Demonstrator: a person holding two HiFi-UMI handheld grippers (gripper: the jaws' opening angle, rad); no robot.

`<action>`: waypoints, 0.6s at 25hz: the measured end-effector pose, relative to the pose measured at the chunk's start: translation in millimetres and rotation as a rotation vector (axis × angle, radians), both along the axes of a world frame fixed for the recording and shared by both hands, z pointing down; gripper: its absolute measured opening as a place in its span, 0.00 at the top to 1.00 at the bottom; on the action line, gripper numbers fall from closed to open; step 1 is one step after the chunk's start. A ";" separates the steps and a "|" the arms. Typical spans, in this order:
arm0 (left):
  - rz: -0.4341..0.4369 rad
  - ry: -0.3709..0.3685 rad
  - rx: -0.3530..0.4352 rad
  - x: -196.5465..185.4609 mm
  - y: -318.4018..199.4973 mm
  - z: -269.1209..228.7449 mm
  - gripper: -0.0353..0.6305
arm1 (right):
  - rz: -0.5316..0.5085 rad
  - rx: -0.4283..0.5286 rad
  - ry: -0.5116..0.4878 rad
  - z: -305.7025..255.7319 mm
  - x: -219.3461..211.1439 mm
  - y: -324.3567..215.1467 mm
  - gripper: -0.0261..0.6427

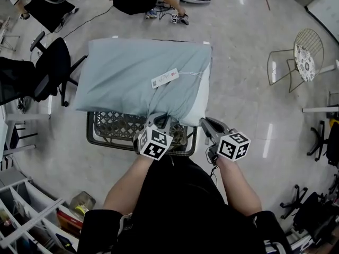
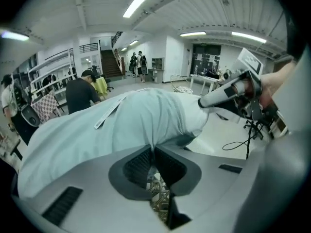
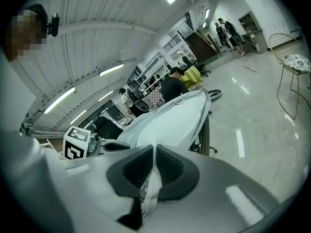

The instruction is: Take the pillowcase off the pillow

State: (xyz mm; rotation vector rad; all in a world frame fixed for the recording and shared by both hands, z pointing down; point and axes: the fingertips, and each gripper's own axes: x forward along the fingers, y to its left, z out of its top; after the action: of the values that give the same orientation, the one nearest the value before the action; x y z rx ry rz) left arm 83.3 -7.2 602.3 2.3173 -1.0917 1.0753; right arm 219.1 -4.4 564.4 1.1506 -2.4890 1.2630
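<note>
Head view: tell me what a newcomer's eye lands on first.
The big pale blue pillowcase, lying across a black basket at centre, with a white label on top. Next, the two marker-cubed grippers at its near edge: the left gripper pinches the pillowcase, and the right gripper pinches the white pillow bared at the right end.

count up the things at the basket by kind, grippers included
pillow: 1
pillowcase: 1
white tag: 1
basket: 1
grippers, left gripper and right gripper: 2
total: 6
</note>
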 end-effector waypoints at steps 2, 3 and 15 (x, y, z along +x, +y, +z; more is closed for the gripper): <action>-0.007 -0.008 0.004 -9.7 1.9 0.3 0.93 | 0.018 -0.007 -0.032 -2.7 3.9 -3.6 0.92; -0.021 0.003 -0.002 -14.9 1.8 1.0 0.93 | 0.023 -0.011 -0.045 -3.6 6.2 -5.6 0.92; -0.281 -0.023 -0.035 -136.3 -2.5 14.6 0.84 | 0.061 0.006 0.021 -2.9 55.8 -36.9 0.93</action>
State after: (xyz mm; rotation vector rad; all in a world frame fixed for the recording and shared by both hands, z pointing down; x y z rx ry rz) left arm -53.0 -9.8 616.9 2.0522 -1.3473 1.0055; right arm 274.9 -41.3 561.6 1.2436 -2.4626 1.2522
